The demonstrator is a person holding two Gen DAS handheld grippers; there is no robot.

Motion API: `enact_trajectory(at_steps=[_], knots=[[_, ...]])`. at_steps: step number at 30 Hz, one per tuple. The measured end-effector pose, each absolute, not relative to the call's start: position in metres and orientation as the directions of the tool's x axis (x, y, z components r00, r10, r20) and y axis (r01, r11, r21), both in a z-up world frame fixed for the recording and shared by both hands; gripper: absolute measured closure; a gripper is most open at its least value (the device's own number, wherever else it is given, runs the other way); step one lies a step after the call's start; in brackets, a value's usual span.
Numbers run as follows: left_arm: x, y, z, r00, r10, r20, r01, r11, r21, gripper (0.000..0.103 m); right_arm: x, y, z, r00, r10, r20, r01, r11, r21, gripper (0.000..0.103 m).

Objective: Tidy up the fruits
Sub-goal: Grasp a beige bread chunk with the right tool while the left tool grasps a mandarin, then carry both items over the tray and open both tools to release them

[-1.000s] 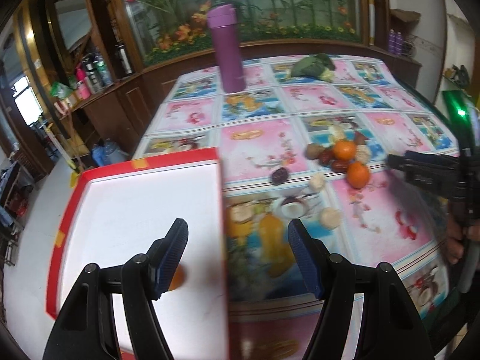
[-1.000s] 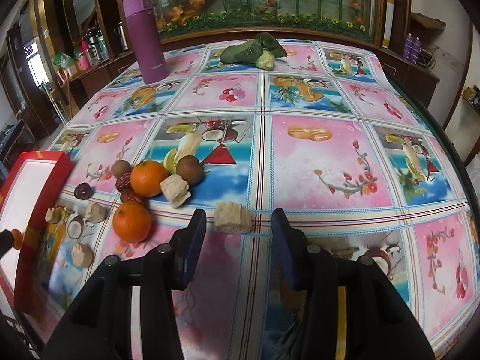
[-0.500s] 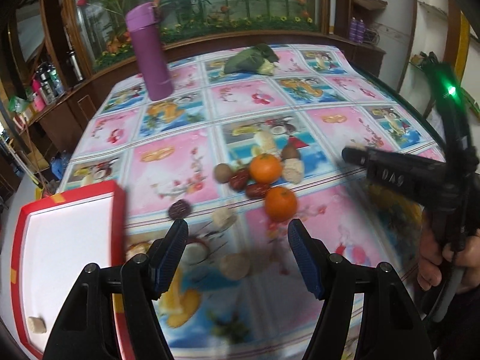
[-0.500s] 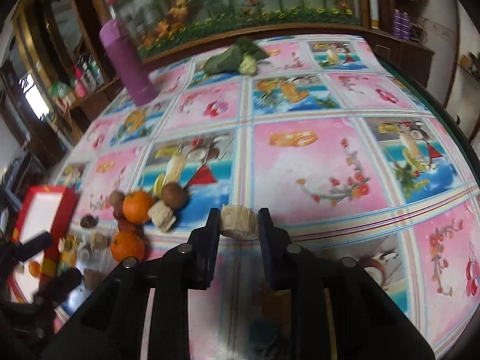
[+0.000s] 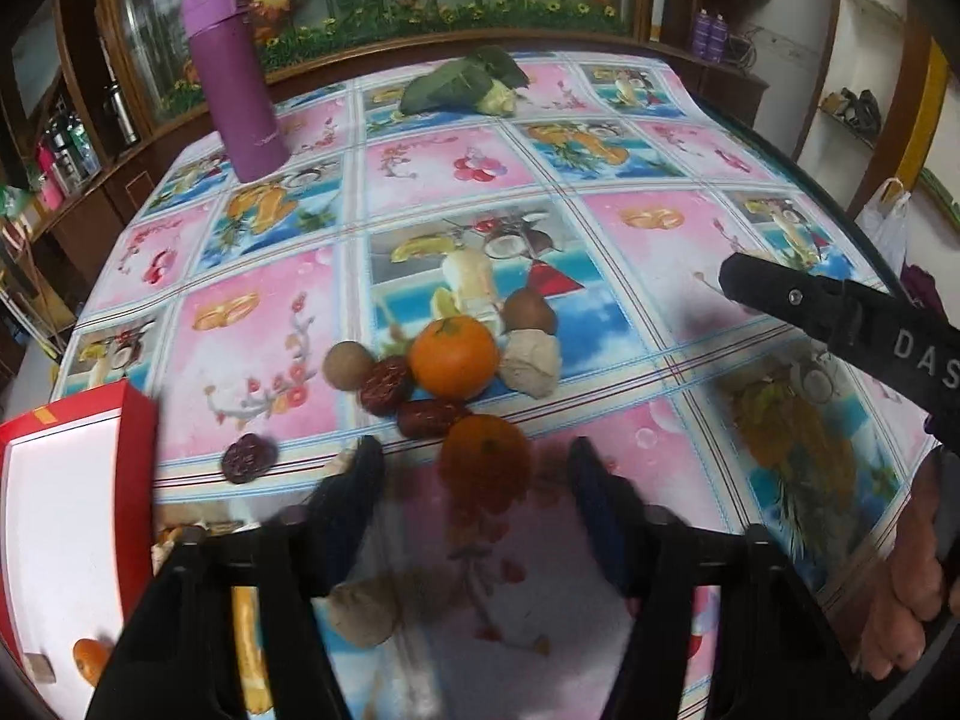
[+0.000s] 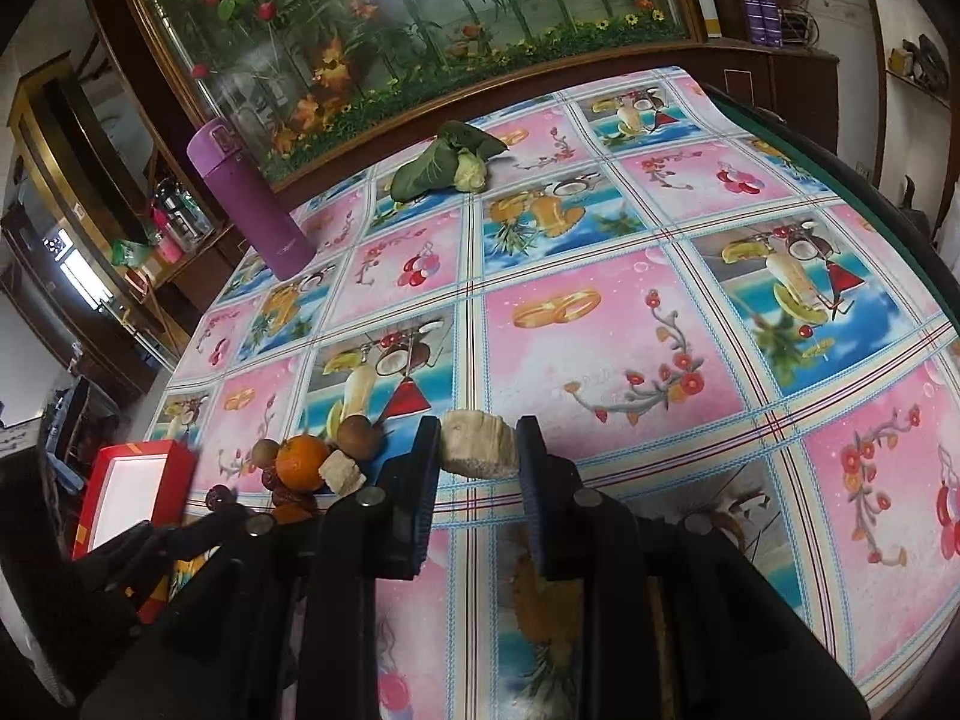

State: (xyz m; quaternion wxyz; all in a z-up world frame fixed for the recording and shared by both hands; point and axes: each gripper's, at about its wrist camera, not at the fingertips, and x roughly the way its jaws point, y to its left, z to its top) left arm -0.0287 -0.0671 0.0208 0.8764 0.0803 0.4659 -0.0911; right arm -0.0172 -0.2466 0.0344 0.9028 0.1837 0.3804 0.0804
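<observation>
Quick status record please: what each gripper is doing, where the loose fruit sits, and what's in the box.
left gripper: open, nearer orange between its fingers, not gripped
right gripper: shut on pale chunk
fruit pile: far orange, red dates, brown round fruits, pale lump clustered mid-table
stray: dark dried fruit beside the box
red box: left table edge, holds a small orange piece and a pale bit
background: purple flask, leafy vegetable
</observation>
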Motion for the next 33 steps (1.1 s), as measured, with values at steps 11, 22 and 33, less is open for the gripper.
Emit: enact_trajectory(at_steps=[11, 22, 33], knots=[[-0.029, -0.061, 0.012, 0.525, -0.146, -0.838, 0.247, 0.969, -0.015, 0.071, -0.018, -0.245, 0.034, 0.7, 0.278, -0.658, -0.005, 0.923, 0.384, 0.076], [-0.099, 0.008, 0.082, 0.693, -0.114, -0.712, 0.14, 0.99, -0.022, 0.071, -0.023, -0.233, 0.036, 0.743, 0.218, -0.633, -0.024, 0.954, 0.3, 0.076], [-0.148, 0.137, 0.103, 0.755, 0.119, -0.645, -0.162, 0.987, -0.007, 0.071, -0.038, -0.217, 0.044, 0.796, 0.175, -0.579, -0.023, 0.965, 0.26, 0.076]])
